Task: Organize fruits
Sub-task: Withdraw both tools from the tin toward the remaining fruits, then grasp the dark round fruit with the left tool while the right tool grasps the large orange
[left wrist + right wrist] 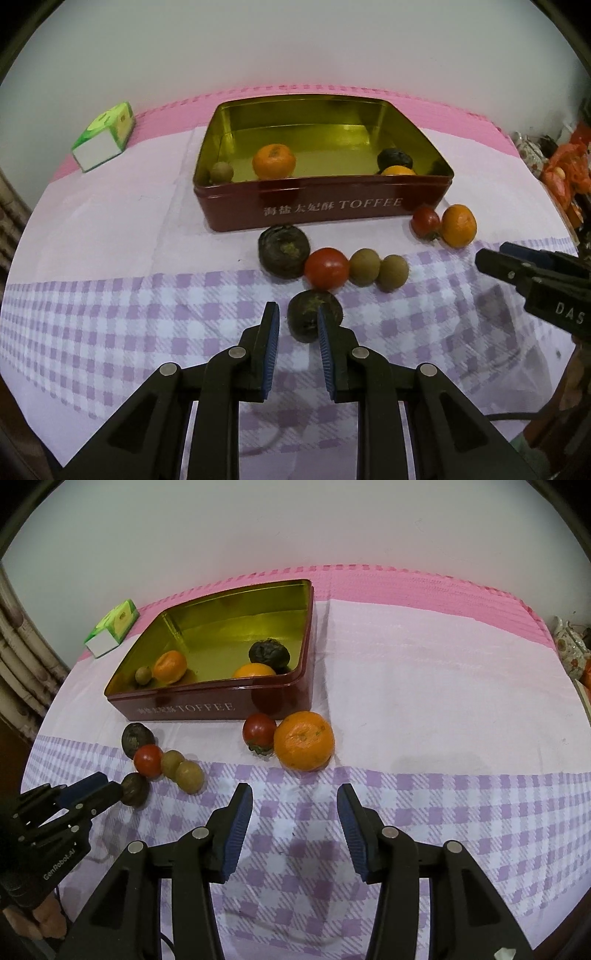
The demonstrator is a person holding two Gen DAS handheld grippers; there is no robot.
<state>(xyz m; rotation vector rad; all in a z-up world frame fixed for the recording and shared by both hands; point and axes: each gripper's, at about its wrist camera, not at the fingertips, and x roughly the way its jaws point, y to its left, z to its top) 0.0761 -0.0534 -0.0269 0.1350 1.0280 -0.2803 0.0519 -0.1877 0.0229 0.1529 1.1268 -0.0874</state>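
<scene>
here the left gripper [295, 312], fingers drawn nearly together and empty, hangs just left of the nearest dark fruit [306, 314]; the right gripper [293, 794], fingers apart and empty, is farther off. loose on the cloth [110, 295]: two dark fruits, two tomatoes, two brown balls, one orange; four fruits in the toffee tin [325, 206].

The near tin [321, 206] wall hides the lower half of an orange [397, 170] inside. The left gripper's right finger [325, 332] covers part of the nearest dark fruit [308, 314]. Clutter [565, 173] at far right is cut off and indistinct.
</scene>
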